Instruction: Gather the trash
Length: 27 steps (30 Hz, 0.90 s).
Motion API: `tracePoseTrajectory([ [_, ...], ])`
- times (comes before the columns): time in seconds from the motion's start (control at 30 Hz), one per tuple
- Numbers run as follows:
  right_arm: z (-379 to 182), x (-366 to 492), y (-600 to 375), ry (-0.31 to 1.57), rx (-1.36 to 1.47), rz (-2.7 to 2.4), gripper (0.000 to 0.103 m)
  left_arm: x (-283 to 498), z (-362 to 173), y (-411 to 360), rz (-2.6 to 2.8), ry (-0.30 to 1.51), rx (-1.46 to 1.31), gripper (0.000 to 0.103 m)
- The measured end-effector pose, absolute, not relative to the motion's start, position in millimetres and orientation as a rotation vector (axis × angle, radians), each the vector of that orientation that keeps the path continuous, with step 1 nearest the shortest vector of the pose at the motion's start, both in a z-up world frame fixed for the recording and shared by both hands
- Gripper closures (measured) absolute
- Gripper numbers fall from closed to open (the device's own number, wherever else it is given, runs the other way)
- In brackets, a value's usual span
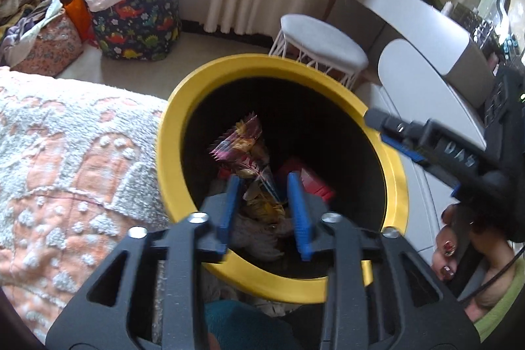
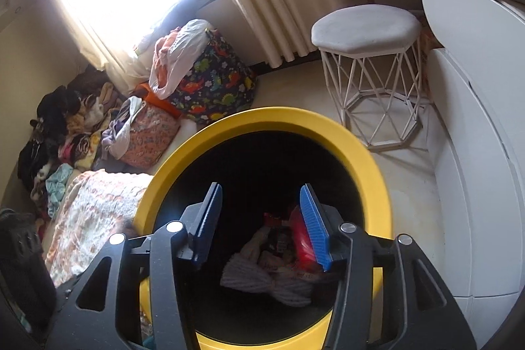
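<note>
Left gripper (image 1: pixel 264 209), fingers narrow, and right gripper (image 2: pixel 262 225), fingers wide, above yellow bin (image 1: pixel 170 133); wrapper (image 1: pixel 244 146) inside. Stool (image 2: pixel 366 28) far right, blanket (image 1: pixel 65 153) left.

Both wrist cameras look steeply down, close above the round yellow-rimmed black bin (image 1: pixel 170 133), whose mouth fills the centre of each frame (image 2: pixel 144 202). The left view faces the window curtains with the right claw (image 1: pixel 390 133) at its right edge. Both views share the dinosaur-print fabric basket (image 1: pixel 137 28) (image 2: pixel 220 87) and the white wire-legged stool (image 1: pixel 321 41) (image 2: pixel 367 28).
</note>
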State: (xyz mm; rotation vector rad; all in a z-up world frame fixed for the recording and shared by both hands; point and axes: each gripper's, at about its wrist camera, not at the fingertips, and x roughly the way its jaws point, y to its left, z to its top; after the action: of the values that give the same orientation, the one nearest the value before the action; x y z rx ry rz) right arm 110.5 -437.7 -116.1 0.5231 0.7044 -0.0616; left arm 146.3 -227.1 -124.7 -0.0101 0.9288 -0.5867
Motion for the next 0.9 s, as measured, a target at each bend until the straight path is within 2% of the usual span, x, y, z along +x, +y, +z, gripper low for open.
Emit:
tracePoseTrajectory([
  [0.13,-111,107,-443,0.692,0.524,-0.073,0.047,141,-125,-228,-0.589,0.922,0.021,0.050],
  [0.17,-110,106,-443,0.690,0.521,-0.073,0.045,140,-124,-227,-0.586,0.918,0.023,0.042],
  [0.2,-108,105,-443,0.688,0.520,-0.073,0.043,139,-122,-225,-0.583,0.914,0.022,0.037],
  [0.27,-104,103,-441,0.684,0.509,-0.072,0.039,137,-119,-222,-0.573,0.902,0.025,0.035],
  [0.3,-102,101,-440,0.679,0.501,-0.071,0.036,135,-117,-220,-0.561,0.897,0.031,0.024],
  [0.37,-95,97,-436,0.662,0.483,-0.063,0.029,133,-114,-215,-0.544,0.881,0.034,0.014],
  [0.7,-71,79,-396,0.598,0.346,-0.002,0.011,117,-97,-171,-0.413,0.807,0.041,0.011],
  [0.9,-64,72,-373,0.576,0.291,0.030,0.007,106,-83,-133,-0.332,0.736,0.005,0.011],
])
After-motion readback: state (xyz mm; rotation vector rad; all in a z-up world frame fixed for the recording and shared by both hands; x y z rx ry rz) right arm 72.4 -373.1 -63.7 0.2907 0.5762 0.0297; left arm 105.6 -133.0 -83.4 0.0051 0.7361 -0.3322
